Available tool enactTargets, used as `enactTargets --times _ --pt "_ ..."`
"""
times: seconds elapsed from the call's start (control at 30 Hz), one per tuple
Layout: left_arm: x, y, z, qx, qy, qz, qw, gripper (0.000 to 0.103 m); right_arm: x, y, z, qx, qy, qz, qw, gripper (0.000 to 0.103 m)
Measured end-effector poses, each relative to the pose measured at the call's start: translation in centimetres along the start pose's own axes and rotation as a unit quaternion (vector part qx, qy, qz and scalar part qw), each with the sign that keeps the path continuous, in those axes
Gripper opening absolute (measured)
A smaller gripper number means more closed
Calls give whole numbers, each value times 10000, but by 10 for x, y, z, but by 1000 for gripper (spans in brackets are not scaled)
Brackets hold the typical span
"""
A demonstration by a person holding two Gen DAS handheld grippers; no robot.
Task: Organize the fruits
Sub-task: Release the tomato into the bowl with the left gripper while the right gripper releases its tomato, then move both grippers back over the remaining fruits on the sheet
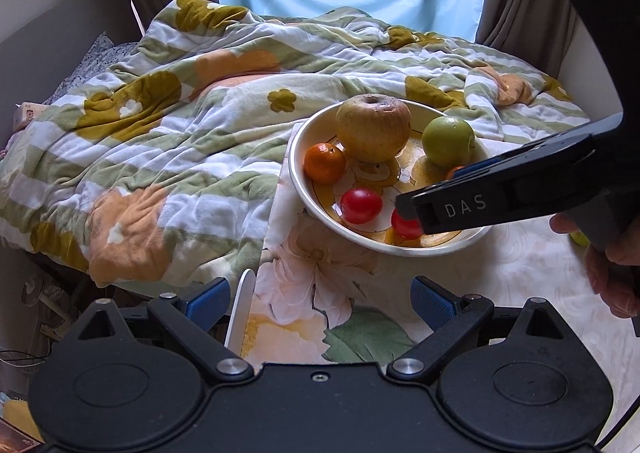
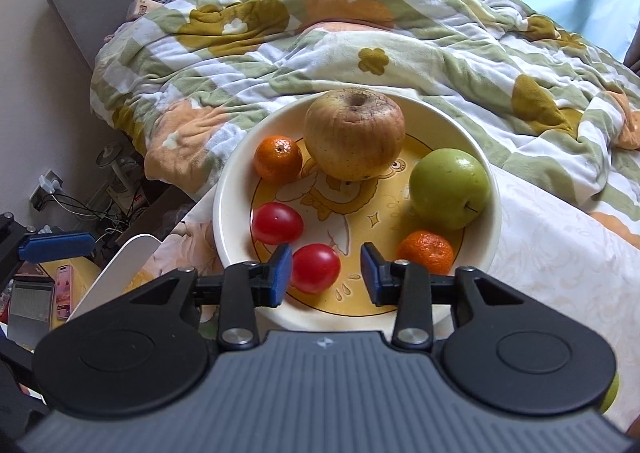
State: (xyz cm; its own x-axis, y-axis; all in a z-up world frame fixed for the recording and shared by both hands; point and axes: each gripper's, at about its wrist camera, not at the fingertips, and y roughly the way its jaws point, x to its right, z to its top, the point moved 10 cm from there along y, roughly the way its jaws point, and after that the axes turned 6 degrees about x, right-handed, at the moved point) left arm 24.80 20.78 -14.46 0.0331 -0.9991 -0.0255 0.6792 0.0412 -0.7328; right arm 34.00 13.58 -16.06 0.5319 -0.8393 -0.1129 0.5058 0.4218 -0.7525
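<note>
A cream bowl [image 1: 294,157] [image 2: 224,205] on the table holds a big yellow-brown apple [image 1: 374,127] [image 2: 354,133], a green apple [image 1: 448,141] [image 2: 450,189], two mandarins [image 1: 324,163] [image 2: 426,251] and two red tomatoes [image 1: 360,205] [image 2: 276,223]. My right gripper [image 2: 326,269] [image 1: 428,191] reaches into the bowl's near side. The nearer tomato [image 2: 316,267] [image 1: 404,227] lies between its blue pads, close to the left pad with a gap to the right one, so it is open. My left gripper [image 1: 320,305] hangs wide open over the tablecloth, short of the bowl, with nothing in it.
A rumpled flowered quilt [image 1: 160,125] [image 2: 280,53] lies behind and left of the bowl. The floral tablecloth [image 1: 320,265] ends at a white board [image 1: 244,305] [image 2: 116,269] on the left. Another green fruit [image 1: 580,239] [image 2: 610,393] sits right of the bowl, by the person's hand [image 1: 612,265].
</note>
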Motion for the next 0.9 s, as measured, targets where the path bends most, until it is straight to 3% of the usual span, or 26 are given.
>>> enactTargets --times 0.07,0.1,0.47,0.9 --pt "1 -2 0 21 2 12 10000 99 1 -5 1 88 -3 -77 9999 98" --pt "1 -3 1 31 -9 14 10000 99 2 -8 2 159 29 -129 9998 103" --pt "4 -20 9 189 42 40 9998 99 12 -38 6 376 137 -313 9987 103" --pt "21 -60 17 574 248 -37 9980 99 24 -107 -6 736 519 -652 9938 103"
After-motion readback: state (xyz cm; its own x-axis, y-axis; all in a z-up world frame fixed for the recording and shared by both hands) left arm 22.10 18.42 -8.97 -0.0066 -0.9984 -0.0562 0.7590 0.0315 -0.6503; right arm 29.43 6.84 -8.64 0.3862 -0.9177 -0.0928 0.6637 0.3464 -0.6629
